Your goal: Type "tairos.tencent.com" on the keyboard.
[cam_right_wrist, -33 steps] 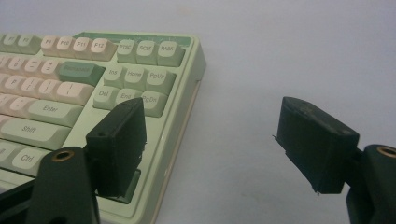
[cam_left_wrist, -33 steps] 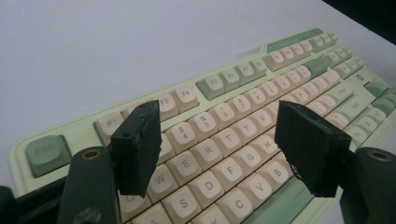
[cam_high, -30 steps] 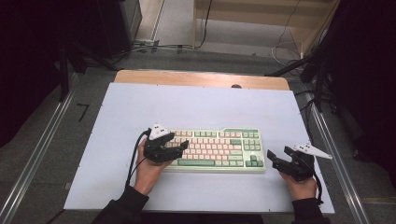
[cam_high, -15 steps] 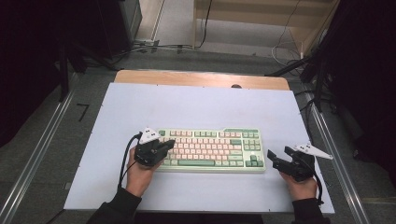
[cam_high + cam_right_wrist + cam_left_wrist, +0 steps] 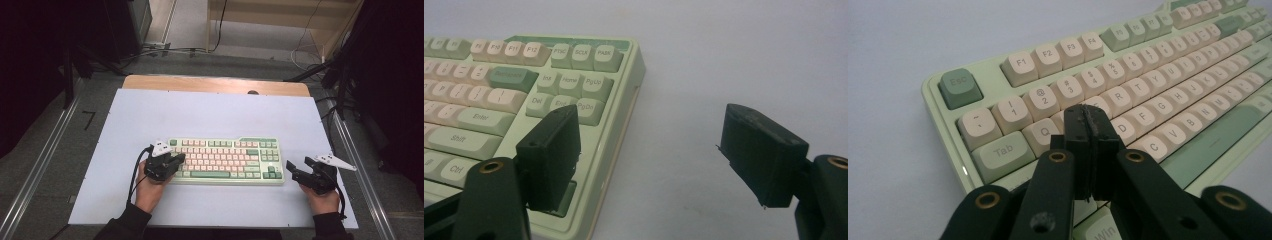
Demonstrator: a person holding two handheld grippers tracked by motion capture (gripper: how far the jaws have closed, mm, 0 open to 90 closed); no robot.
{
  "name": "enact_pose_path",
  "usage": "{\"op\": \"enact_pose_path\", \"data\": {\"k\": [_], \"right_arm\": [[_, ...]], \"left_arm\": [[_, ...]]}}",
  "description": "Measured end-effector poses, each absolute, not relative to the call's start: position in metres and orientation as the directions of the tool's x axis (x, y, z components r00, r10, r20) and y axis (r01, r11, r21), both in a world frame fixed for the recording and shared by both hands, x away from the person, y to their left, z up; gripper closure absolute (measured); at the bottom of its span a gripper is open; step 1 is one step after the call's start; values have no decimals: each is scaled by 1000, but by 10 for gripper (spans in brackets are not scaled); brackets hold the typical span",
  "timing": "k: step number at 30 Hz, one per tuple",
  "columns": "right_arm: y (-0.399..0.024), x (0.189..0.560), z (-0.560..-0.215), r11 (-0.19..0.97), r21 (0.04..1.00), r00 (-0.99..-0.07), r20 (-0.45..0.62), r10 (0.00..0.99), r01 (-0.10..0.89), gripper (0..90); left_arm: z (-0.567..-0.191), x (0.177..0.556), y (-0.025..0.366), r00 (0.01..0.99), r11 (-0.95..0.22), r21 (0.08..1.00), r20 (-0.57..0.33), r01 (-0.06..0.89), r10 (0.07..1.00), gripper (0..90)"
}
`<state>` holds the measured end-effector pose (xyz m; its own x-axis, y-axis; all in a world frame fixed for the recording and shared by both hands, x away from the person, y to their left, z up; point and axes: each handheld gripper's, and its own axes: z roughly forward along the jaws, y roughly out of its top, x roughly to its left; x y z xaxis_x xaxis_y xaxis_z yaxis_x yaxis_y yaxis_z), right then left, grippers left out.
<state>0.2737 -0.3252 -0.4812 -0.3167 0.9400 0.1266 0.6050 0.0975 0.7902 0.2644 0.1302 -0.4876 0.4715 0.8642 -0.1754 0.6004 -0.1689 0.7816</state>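
Note:
A mint-green keyboard [image 5: 225, 160] with cream and pink keys lies on the white table top [image 5: 210, 115], near its front edge. My left gripper [image 5: 179, 159] reaches over the keyboard's left end. In the left gripper view the keyboard [image 5: 1158, 90] runs off to the upper right. There my left gripper [image 5: 1088, 117] is shut, pads together with nothing between them, its tips above the Q, W and E keys. I cannot tell whether they touch a key. My right gripper [image 5: 299, 169] rests on the table just right of the keyboard. In the right gripper view my right gripper [image 5: 659, 150] is open beside the keyboard's [image 5: 499, 100] right end.
The white top [image 5: 724, 60] lies on a wooden table whose far edge [image 5: 215, 84] shows beyond it. Metal rails [image 5: 40, 170] run along both sides. Cables and dark stands [image 5: 345, 70] sit on the floor behind. A cable trails from each gripper toward the person.
My left gripper's jaws were open a second ago and are now shut. That hand also shifted slightly left along the keyboard's left end. The right gripper has not moved.

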Motion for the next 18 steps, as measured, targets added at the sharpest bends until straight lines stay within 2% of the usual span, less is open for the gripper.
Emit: {"op": "enact_pose_path", "data": {"k": [18], "right_arm": [[-325,274,-481,98,790,-317,126,940,606,224]], "left_arm": [[-490,264,129,466,-182,767,-169,615,868,899]]}}
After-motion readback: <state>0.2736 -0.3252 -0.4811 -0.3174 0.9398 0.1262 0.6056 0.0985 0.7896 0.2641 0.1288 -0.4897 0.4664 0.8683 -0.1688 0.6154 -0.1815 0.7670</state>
